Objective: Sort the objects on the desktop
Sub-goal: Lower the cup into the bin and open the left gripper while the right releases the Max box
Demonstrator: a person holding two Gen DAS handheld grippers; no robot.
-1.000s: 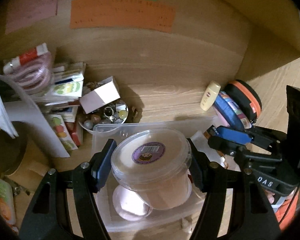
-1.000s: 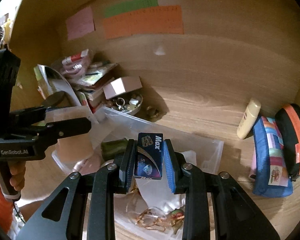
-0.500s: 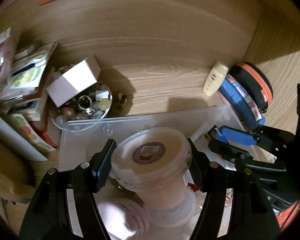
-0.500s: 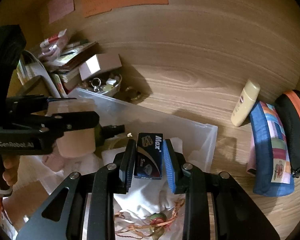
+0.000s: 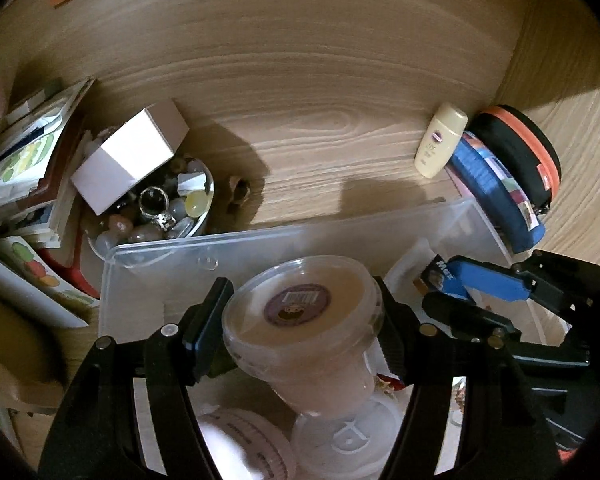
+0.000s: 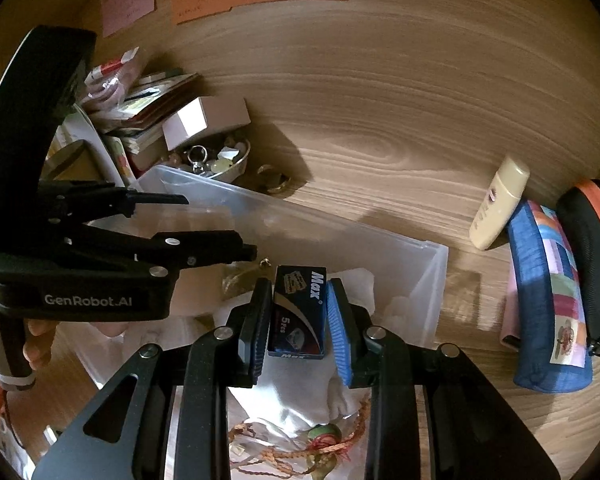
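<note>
On the left lies a messy stack of paper packets (image 5: 32,152). Next to it a small white cardboard box (image 5: 130,162) rests on a shiny round bowl (image 5: 152,216) full of smooth stones and a ring. In the middle sits a clear plastic bin (image 5: 204,252) with see-through walls.

The left tongs (image 5: 300,316) are about half open and squeeze a round plastic tub (image 5: 302,320) by its lid rim (it has a purple sticker on top). The tub hangs over the bin, between the two black arms.

The right tongs (image 6: 298,316) are nearly closed, pinching a small dark blue box (image 6: 298,314) flat between their pads, above white cloth in the bin.

To the right lie a smooth cream bottle (image 6: 498,204), a soft blue patchwork pouch (image 6: 548,300), and a black case with an orange zip (image 6: 592,256).
</note>
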